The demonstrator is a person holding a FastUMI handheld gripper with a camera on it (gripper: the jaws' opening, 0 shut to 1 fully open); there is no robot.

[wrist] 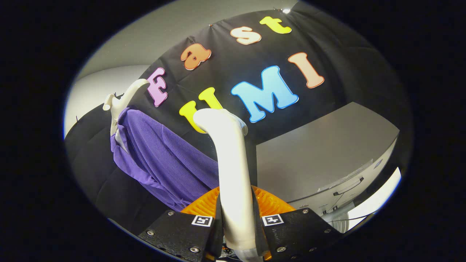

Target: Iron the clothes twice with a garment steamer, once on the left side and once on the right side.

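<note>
hand-held gripper [236,223] clamping both fingers on white steamer [229,171] handle, steamer rising upright between fingers, purple shirt [164,160] hanging on white hanger [122,100] beyond and left of fingers, grey cabinet [324,153] sitting to the right

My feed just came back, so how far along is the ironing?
Done: the gripper is shut on the white curved steamer handle, both fingers pressing its sides.
In hand: the steamer is raised, its head beside the purple ribbed garment on the white hanger. Whether it touches the fabric can't be told.
Left: nothing visible shows that either side's pass is done.
</note>
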